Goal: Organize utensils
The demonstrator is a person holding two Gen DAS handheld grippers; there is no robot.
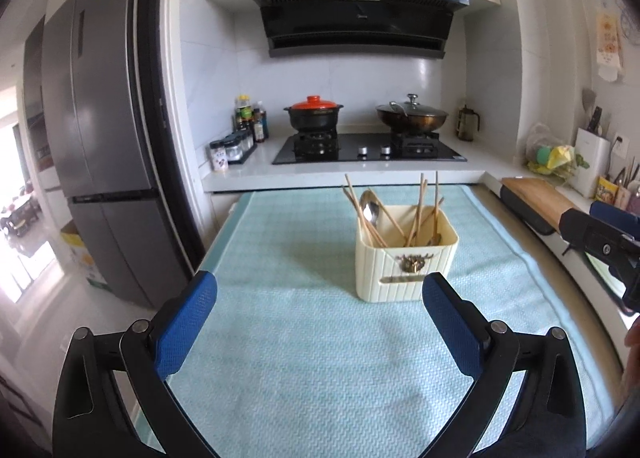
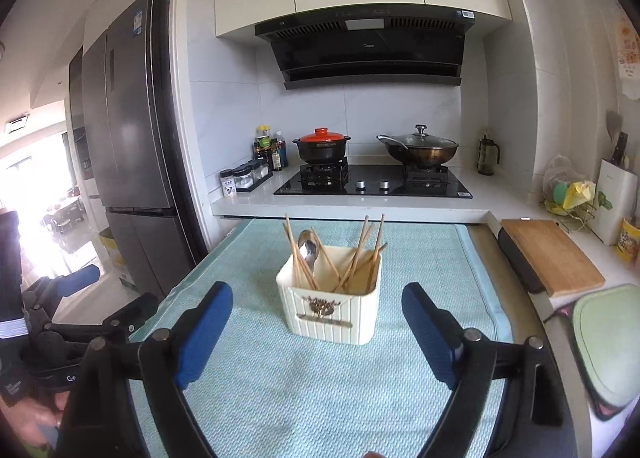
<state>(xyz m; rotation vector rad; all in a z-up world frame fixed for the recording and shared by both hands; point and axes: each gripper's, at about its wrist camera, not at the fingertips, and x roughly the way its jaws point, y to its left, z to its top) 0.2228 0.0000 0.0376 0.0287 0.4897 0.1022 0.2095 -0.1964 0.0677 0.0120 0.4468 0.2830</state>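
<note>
A cream ribbed utensil holder (image 1: 404, 270) (image 2: 332, 308) stands upright on the light blue mat (image 1: 300, 338) (image 2: 280, 398). Several wooden chopsticks (image 1: 420, 206) (image 2: 362, 248) and a metal spoon (image 1: 370, 212) (image 2: 309, 248) lean inside it. My left gripper (image 1: 320, 290) is open with nothing between its blue pads, hovering short of the holder. My right gripper (image 2: 318, 302) is also open and empty, and the holder stands beyond its fingertips. In the left wrist view the right gripper (image 1: 600, 242) shows at the right edge; in the right wrist view the left gripper (image 2: 76, 290) shows at the lower left.
Behind the mat is a counter with a gas hob (image 2: 372, 184), a black pot with a red lid (image 2: 322, 146) and a lidded wok (image 2: 418, 148). Spice jars (image 2: 244, 178) stand left. A wooden cutting board (image 2: 548, 254) lies right. A grey fridge (image 1: 100, 138) stands at the left.
</note>
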